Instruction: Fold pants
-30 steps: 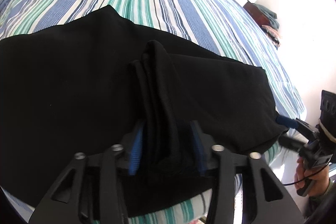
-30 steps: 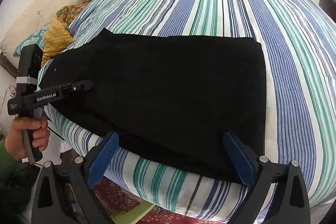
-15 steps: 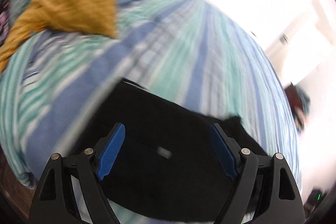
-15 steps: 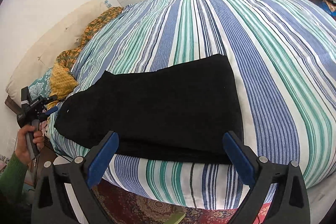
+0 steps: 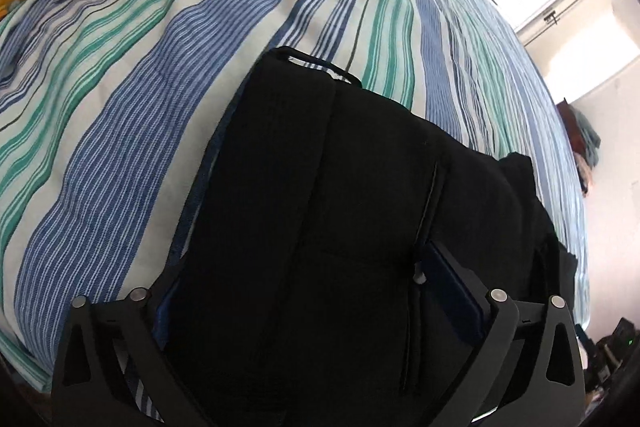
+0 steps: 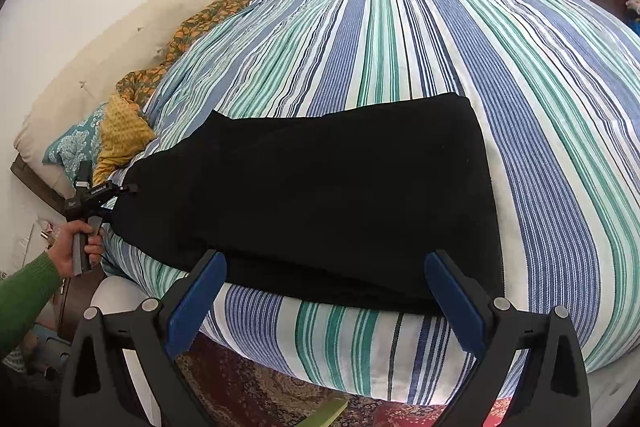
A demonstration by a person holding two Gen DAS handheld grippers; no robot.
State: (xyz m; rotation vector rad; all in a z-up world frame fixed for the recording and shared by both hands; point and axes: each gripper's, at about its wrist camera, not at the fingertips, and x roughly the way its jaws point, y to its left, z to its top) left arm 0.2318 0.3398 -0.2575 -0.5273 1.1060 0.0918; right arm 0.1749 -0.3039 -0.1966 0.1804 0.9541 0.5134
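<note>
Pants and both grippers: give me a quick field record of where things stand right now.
pants: black, lying flat on the striped bed, near its front edge
left gripper: at the pants' left end, fingers wide apart with cloth between them, not clamped
right gripper: open, off the bed's front edge, touching nothing
left hand: green sleeve, holding the left gripper's handle
yellow cloth: at the head of the bed, apart from the pants
fold state: looks folded lengthwise, layers along the front edge

bare bedspread (image 6: pixel 460 39) beyond pants (image 6: pixel 320 195)
</note>
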